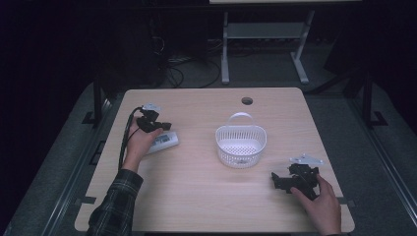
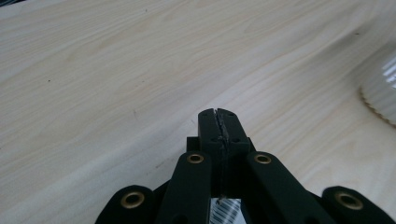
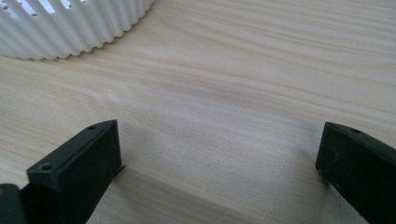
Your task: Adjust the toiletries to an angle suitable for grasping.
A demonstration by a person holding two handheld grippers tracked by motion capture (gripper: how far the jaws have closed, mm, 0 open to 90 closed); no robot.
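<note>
Right gripper (image 1: 278, 181), 5 o'clock on the table (image 1: 196, 206), jaws spread wide, nothing between them. White slatted basket (image 1: 241, 146) at centre, empty. Left gripper (image 1: 162, 126), 10 o'clock, jaws pressed together over a white packet (image 1: 164, 141).

The white basket (image 1: 241, 143) stands near the middle of the table (image 1: 196, 196) — the one tall obstacle, its handle raised at the far side. Bare wood lies open between it and the right gripper (image 1: 276, 180), and across the whole near half. At the left, a small white box (image 1: 163, 141) lies under the left gripper (image 1: 158, 126), well apart from the basket.
</note>
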